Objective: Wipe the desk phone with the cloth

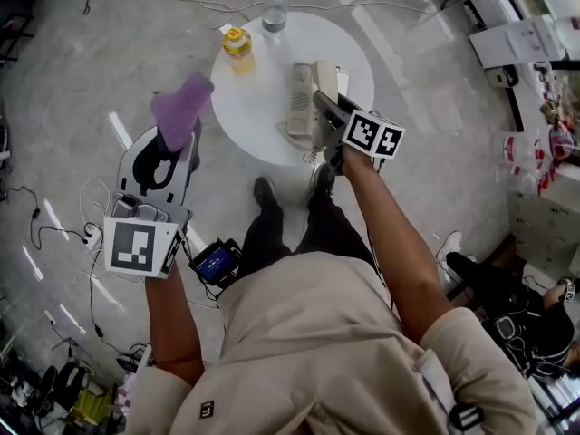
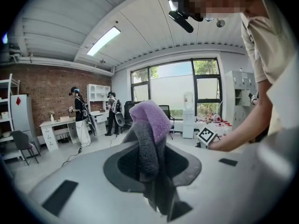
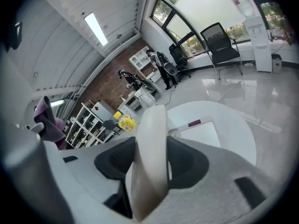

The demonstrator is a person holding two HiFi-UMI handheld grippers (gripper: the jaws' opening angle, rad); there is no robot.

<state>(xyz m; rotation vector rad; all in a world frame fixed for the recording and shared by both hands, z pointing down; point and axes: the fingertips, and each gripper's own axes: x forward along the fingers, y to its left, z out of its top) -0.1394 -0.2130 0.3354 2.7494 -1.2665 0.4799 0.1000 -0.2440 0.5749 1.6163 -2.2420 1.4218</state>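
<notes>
A purple cloth (image 1: 184,104) sticks up from my left gripper (image 1: 177,143), which is shut on it and held up to the left of the round white table (image 1: 258,125). In the left gripper view the cloth (image 2: 150,120) droops over the jaws of that gripper (image 2: 147,148). My right gripper (image 1: 328,109) is shut on the cream handset (image 1: 324,78) and holds it above the desk phone (image 1: 297,107). In the right gripper view the handset (image 3: 149,162) stands between the jaws, with the phone base (image 3: 202,133) on the table (image 3: 238,143) beyond it.
A yellow bottle (image 1: 237,45) and a clear water bottle (image 1: 275,12) stand at the table's far edge. Cables (image 1: 63,234) trail across the floor on the left. A seated person (image 1: 507,306) is at the lower right, and desks with clutter (image 1: 535,53) line the right side.
</notes>
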